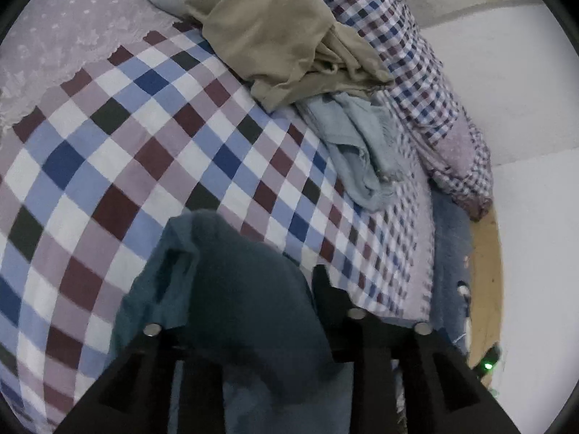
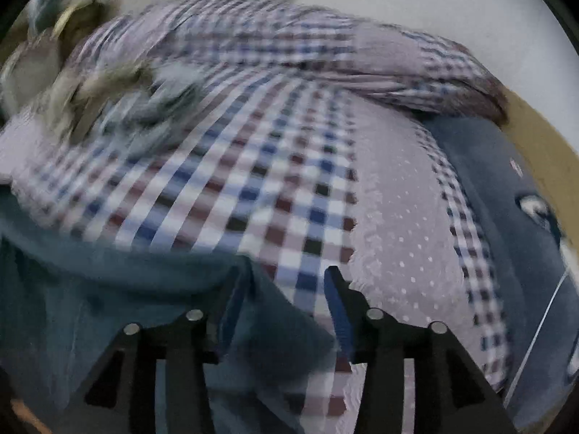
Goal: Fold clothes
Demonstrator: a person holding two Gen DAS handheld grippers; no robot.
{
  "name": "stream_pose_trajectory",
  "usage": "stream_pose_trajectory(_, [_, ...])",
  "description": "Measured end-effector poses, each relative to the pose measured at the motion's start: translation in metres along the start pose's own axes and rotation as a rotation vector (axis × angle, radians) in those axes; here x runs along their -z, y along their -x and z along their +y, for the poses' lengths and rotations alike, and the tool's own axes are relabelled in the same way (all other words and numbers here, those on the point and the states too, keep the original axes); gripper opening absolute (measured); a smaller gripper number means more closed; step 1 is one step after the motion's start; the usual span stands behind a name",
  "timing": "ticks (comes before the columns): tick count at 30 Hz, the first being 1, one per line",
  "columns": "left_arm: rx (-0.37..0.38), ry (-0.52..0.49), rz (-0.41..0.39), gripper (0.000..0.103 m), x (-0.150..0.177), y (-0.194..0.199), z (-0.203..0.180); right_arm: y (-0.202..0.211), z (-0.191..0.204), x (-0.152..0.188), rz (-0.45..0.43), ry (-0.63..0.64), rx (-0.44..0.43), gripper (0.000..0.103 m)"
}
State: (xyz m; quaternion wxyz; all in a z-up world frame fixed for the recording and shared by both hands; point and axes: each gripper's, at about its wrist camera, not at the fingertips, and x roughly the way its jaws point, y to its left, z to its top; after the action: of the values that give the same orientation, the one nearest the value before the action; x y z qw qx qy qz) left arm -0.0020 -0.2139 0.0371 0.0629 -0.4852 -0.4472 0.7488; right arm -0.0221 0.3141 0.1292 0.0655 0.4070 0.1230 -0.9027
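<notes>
Dark teal soft cotton garment [image 1: 231, 289] is seen draped over and between the fingers of the left gripper [image 1: 246, 282], low on the chequered blue, maroon and white bed cover [image 1: 126, 137]. Cloth hides the left finger, so whether the left gripper is clenched on it cannot be told. Beyond it on the cover, a crumpled khaki garment [image 1: 282, 36] is heaped, and just beside that a pale blue cloth [image 1: 358, 152] lies bunched.

In the right wrist view the teal garment [image 2: 108, 289] is spread from the left edge to the right gripper [image 2: 286, 289], whose fingers stand apart; cloth lies across the gap, but a firm grasp cannot be confirmed through the blur. To the right of the cover, a dark grey-blue sheet [image 2: 499, 199] is seen at the bed edge.

The fabric is judged likely to slip if either hold is shallow, and a skewed, bunched fold could be produced if the two corners are lifted unevenly.
</notes>
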Motion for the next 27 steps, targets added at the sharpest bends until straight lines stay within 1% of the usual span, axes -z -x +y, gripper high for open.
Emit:
stream_pose_trajectory(1, [0.036, 0.005, -0.014, 0.053, -0.001, 0.004, 0.001, 0.002, -0.01, 0.002, -0.032, -0.061, 0.003, 0.06])
stream_pose_trajectory(2, [0.065, 0.009, -0.048, 0.059, -0.003, 0.012, 0.003, 0.004, -0.02, 0.004, -0.064, -0.121, 0.006, 0.062])
stream_pose_trajectory(3, [0.094, 0.013, -0.082, 0.068, -0.005, 0.019, 0.005, 0.006, -0.028, 0.007, -0.086, -0.164, 0.006, 0.066])
stream_pose_trajectory(4, [0.119, 0.015, -0.118, 0.077, -0.006, 0.027, 0.007, 0.008, -0.033, 0.012, -0.101, -0.194, 0.005, 0.067])
stream_pose_trajectory(6, [0.138, 0.009, -0.211, 0.084, -0.006, 0.047, 0.014, 0.016, -0.046, 0.027, -0.132, -0.256, -0.002, 0.068])
stream_pose_trajectory(7, [0.144, 0.005, -0.252, 0.084, -0.005, 0.056, 0.018, 0.021, -0.053, 0.038, -0.148, -0.29, -0.007, 0.07])
stream_pose_trajectory(8, [0.135, 0.0, -0.269, 0.084, -0.003, 0.063, 0.023, 0.026, -0.06, 0.048, -0.156, -0.326, -0.015, 0.07])
stream_pose_trajectory(11, [0.087, -0.02, -0.289, 0.084, 0.013, 0.077, 0.041, 0.043, -0.082, 0.086, -0.156, -0.452, -0.059, 0.071])
stream_pose_trajectory(15, [-0.011, -0.089, -0.279, 0.084, 0.053, 0.086, 0.062, 0.061, -0.108, 0.149, -0.134, -0.643, -0.128, 0.071])
stream_pose_trajectory(18, [-0.052, -0.14, -0.259, 0.084, 0.088, 0.088, 0.073, 0.078, -0.116, 0.188, -0.145, -0.74, -0.15, 0.071])
stream_pose_trajectory(20, [-0.071, -0.146, -0.259, 0.085, 0.106, 0.092, 0.076, 0.09, -0.11, 0.202, -0.16, -0.739, -0.137, 0.071])
stream_pose_trajectory(22, [-0.067, -0.15, -0.261, 0.085, 0.121, 0.094, 0.076, 0.098, -0.1, 0.207, -0.166, -0.706, -0.132, 0.071])
stream_pose_trajectory(24, [-0.064, -0.157, -0.262, 0.085, 0.136, 0.096, 0.076, 0.105, -0.081, 0.21, -0.171, -0.649, -0.123, 0.071])
stream_pose_trajectory(27, [-0.083, -0.16, -0.241, 0.085, 0.156, 0.094, 0.081, 0.109, -0.049, 0.213, -0.155, -0.579, -0.116, 0.071])
